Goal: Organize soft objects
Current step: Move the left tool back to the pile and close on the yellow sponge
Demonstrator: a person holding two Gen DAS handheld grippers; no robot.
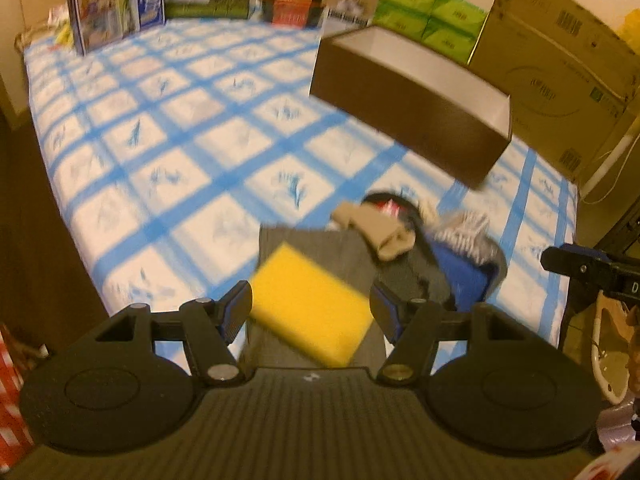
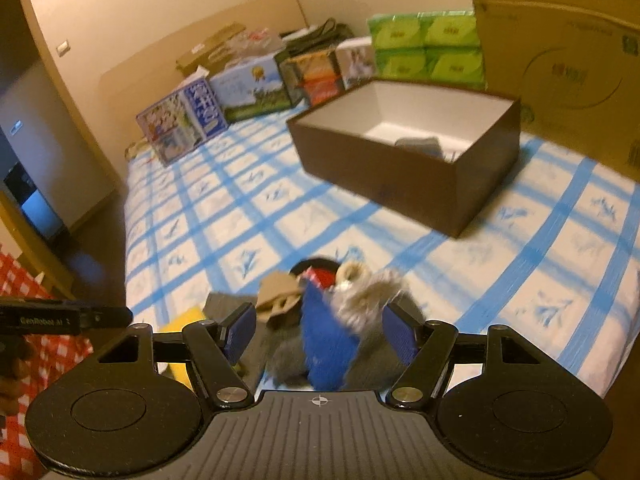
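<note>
A bed [image 1: 168, 128] with a blue-checked sheet takes up most of the room. Near its front edge lies a heap of soft things: a yellow sponge [image 1: 310, 306] on a grey cloth [image 1: 348, 256], a beige piece [image 1: 378, 230], something blue [image 2: 326, 340] and a grey furry bit [image 2: 370, 298], all touching or overlapping.

The left gripper [image 1: 310, 314] hangs over the sponge with its jaws spread, 1 finger on each side and neither pad pressing it. The right gripper [image 2: 319, 334] hangs over the blue and furry things, jaws also spread, nothing pinched.

Further back on the sheet stands a brown box [image 2: 400, 168], open on top, with something grey [image 2: 420, 144] inside. Behind it are green packs [image 2: 426, 46], a row of printed boxes [image 2: 224, 100] and a big carton [image 1: 560, 60] at the right.
</note>
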